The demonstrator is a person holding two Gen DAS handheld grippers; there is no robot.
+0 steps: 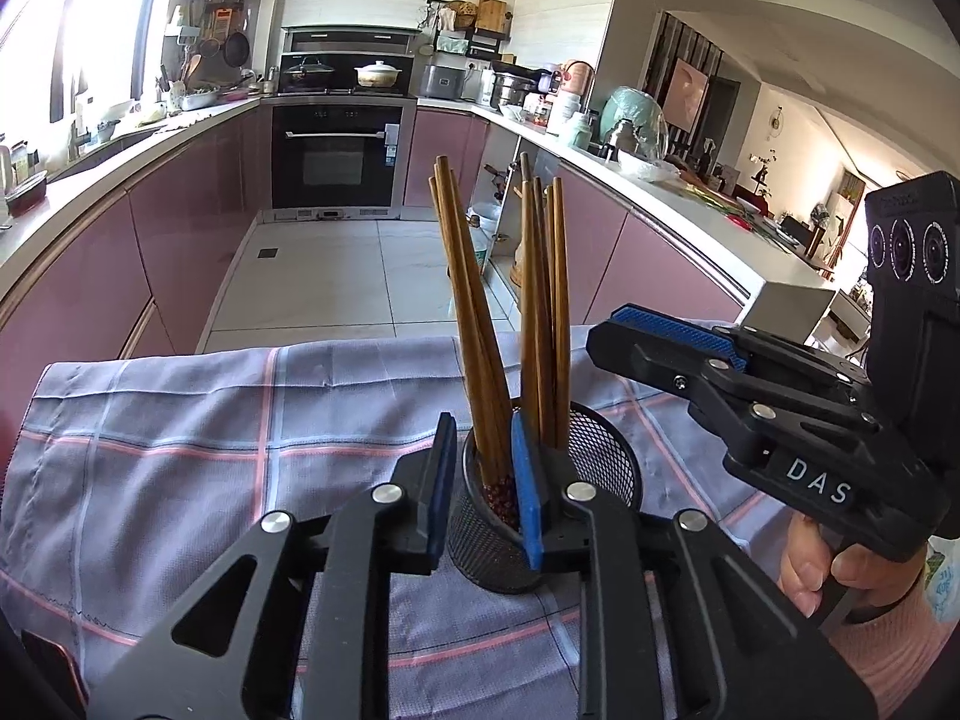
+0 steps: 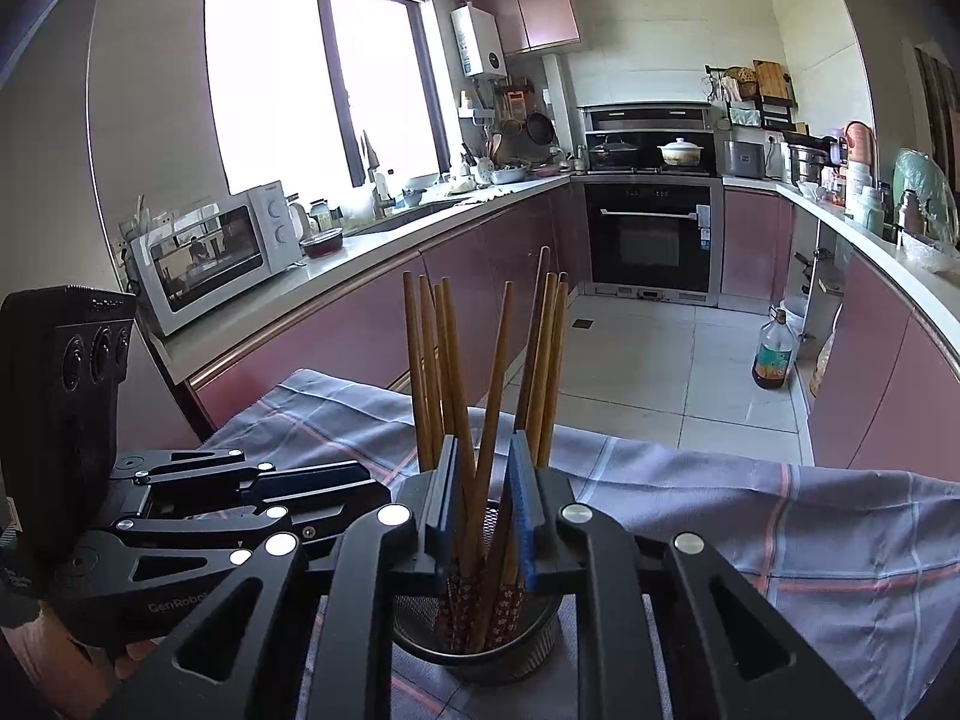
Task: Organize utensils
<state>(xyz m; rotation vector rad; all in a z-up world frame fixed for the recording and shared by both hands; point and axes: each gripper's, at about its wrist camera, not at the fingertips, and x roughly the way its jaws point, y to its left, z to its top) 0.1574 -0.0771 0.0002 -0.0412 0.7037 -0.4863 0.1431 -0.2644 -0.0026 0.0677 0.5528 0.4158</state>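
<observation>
Left edge of the table: bare checked cloth (image 1: 180,420), no utensil lying on it in either view.
Holder: a black mesh cup (image 1: 600,456) stands upright on the cloth, near the table's near edge and about midway along it.
Chopsticks: wooden chopsticks (image 1: 474,312) stand in the cup in two leaning bunches, patterned ends down, long axis nearly upright, tips fanned away from the person.
Left gripper (image 1: 478,480): directly over the near rim of the cup; its jaws stand a little apart, with the left bunch rising through the gap. No pad is seen pressing on the sticks, so it reads as slightly open and holding nothing.
Right gripper (image 2: 486,498): also over the cup, coming from the right side; jaws slightly parted, a few chopsticks (image 2: 498,372) passing between the blue pads without a visible pinch. It reads as open, not gripping.
Deciding relation: the sticks lie straight ahead of and between both claws, with the long axis crossing the jaws' line of closing.
Nearer hand: both are equally close, each at its own bunch.
Judgement: the chopsticks appear already delivered to the cup; the next move probably calls for lifting clear without dragging a stick out or tipping the light cup.
</observation>
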